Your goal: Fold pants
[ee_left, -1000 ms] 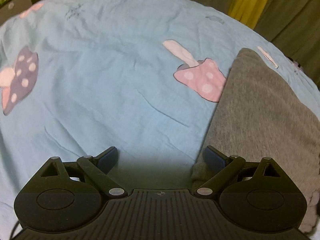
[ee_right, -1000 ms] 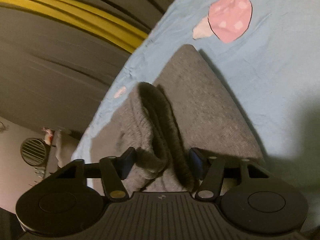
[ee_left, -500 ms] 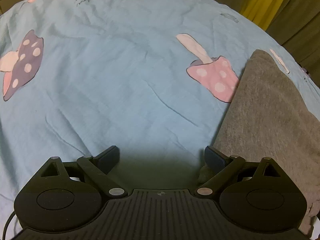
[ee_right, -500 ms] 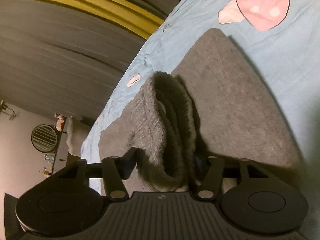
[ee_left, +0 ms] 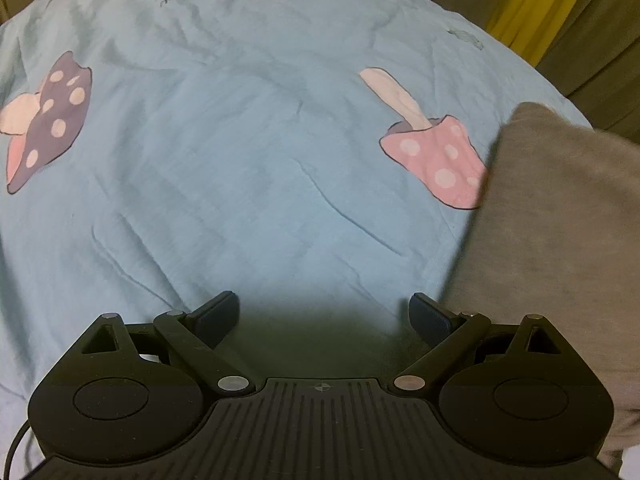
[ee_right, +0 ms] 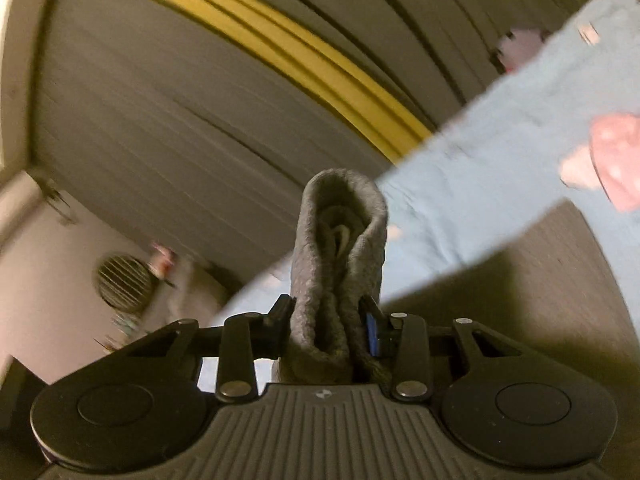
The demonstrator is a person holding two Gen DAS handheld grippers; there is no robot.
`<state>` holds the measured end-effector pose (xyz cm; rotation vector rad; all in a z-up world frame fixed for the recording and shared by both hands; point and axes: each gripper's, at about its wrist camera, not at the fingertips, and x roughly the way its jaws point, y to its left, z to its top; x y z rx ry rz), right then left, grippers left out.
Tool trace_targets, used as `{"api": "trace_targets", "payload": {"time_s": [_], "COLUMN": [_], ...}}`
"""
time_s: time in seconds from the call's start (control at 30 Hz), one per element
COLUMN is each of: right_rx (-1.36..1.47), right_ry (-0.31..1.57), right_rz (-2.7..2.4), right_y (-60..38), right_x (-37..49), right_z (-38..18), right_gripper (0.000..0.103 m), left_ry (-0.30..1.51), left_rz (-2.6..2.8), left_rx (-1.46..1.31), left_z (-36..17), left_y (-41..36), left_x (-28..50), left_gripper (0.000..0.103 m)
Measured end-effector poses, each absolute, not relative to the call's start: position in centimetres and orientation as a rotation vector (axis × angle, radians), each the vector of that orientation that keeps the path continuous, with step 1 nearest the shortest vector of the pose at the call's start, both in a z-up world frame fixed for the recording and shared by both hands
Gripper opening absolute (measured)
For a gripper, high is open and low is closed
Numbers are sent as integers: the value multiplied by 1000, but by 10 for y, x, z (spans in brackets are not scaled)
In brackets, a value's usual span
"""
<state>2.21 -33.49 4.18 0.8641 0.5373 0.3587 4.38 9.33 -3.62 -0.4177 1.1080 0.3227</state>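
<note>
Up went the right gripper [ee_right: 326,322] since a moment ago, and the bunched end of the gray pants [ee_right: 340,264] went up with it. Its jaws are closing, squeezing that thick roll of cloth between them. More of the pants hangs low on the right. The left gripper [ee_left: 324,314] is wide open with nothing in it, over the blue mushroom sheet [ee_left: 240,168]; the pants lie just beside its right finger. Farther back hang gray and yellow curtains [ee_right: 224,80].

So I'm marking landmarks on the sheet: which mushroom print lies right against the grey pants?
The pink mushroom with white dots: the pants cover its right edge. The purple mushroom sits far off on the sheet's left side.
</note>
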Motion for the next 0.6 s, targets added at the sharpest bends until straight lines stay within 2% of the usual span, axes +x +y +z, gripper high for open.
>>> {"api": "trace_targets", "payload": {"time_s": [0.1,0.2,0.23,0.3,0.37,0.43,0.47,0.53,0.6], "right_rx": [905,889,832,686,636,754,796,760,684], "right_ry": [474,529,590,702,753,747,736,721,703], "right_rz": [360,260,196,-33,-154,-136,-124,-108,-106], "right_y": [-357,-378,-384,-391,-401,-413,-415,-410,-402], "right_x": [7,-1,1,0,-9,-22,-26,-31,-28], "right_z": [47,21,5,-19,-39,-52,-55,-48,-40], "right_gripper": [35,38,47,58,61,70,70,70,79], "left_ry": [1106,1109,1111,1115,1117,1121,1126,1137,1111], "left_rz": [324,326,324,321,310,284,269,213,182], "left_rx": [-417,-414,-412,-406,-402,-384,-371,-315,-215], "left_z": [-36,-37,-37,-36,-36,-36,-36,-33,-25], "left_y": [93,92,92,91,89,85,82,70,54], "left_x": [43,44,44,45,45,46,47,48,45], "left_gripper": [97,97,97,97,97,97,97,97,97]}}
